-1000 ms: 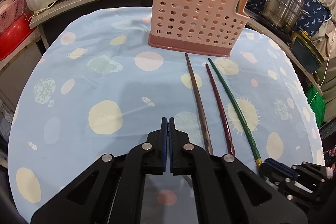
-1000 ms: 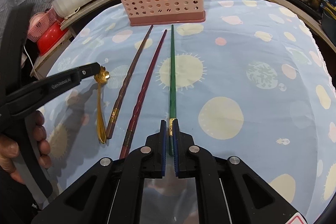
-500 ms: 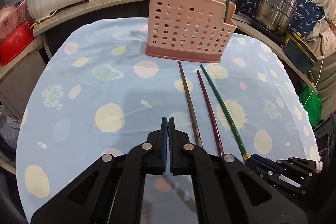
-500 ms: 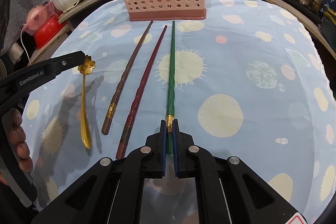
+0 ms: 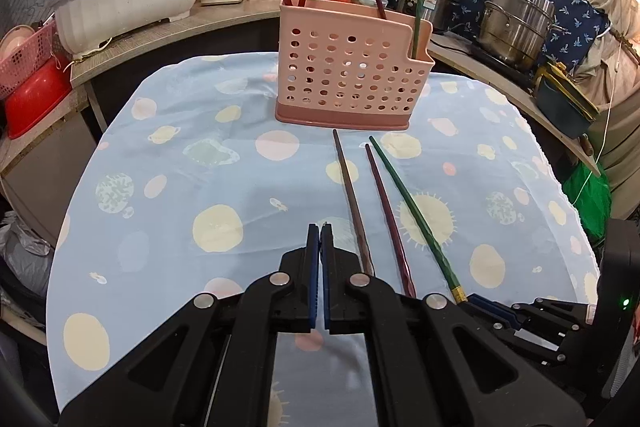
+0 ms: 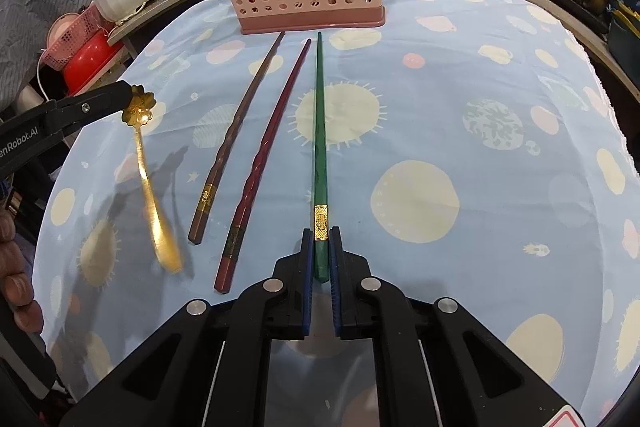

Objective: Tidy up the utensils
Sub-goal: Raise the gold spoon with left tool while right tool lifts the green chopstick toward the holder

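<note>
Where the left wrist view looks along the left gripper [image 5: 320, 231], pads pressed flat together, a sliver of gold metal just visible at the tips. Ahead, upright on the blue planet-print tablecloth [image 5: 168, 179], a pink perforated plastic utensil holder [image 5: 348, 79] with chopsticks inside. Right of the tips, side by side: brown chopstick [image 5: 352, 203], dark red chopstick [image 5: 386, 215], green chopstick [image 5: 412, 211].

Where the right wrist view looks down, right gripper [image 6: 320, 247] clamped on the green chopstick's thick gold-banded end, lying on the cloth, tip towards the holder. Far left, gold flower-ended spoon [image 6: 150, 187] dangling, pinched by its flower end in the left gripper, bowl blurred.
</note>
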A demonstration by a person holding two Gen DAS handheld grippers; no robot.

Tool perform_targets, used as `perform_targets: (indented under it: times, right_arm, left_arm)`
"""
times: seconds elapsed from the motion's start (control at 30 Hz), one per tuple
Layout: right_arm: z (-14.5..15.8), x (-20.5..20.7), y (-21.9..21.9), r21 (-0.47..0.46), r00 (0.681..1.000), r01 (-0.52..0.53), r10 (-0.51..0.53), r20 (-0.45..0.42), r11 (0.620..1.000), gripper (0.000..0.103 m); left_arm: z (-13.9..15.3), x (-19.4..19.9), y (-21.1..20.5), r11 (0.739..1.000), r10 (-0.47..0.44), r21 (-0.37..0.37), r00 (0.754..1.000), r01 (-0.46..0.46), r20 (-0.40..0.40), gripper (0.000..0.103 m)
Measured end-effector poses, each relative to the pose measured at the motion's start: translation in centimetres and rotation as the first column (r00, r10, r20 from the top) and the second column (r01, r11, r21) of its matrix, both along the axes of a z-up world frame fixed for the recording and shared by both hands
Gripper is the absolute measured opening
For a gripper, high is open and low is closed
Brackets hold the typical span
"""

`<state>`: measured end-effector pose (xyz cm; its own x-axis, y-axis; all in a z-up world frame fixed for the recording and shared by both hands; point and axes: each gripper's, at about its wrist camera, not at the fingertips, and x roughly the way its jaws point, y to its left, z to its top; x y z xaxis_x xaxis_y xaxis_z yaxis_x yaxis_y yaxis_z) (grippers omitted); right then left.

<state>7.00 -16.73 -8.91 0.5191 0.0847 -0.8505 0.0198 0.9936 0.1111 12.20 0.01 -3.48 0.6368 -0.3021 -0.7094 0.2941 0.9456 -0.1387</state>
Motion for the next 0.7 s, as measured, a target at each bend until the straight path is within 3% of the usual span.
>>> perform_targets:
  times: [0.3, 0.7]
  right_arm:
    - [3.6, -1.4, -1.0, 0.025, 0.999, 0.008, -0.009, 0.051, 1.000, 0.007]
    - [11.8, -3.1, -2.7, 0.038, 0.979, 0.021, -0.028, 0.202, 0.999, 0.007]
  left_arm:
    - [1.5, -1.1, 0.3, 1.000, -0.006, 0.002, 0.999, 0.006, 0.035, 0.001]
    - [8.8, -2.3, 1.6, 0.999, 0.024, -0.046, 0.985, -0.016, 0.170, 0.001]
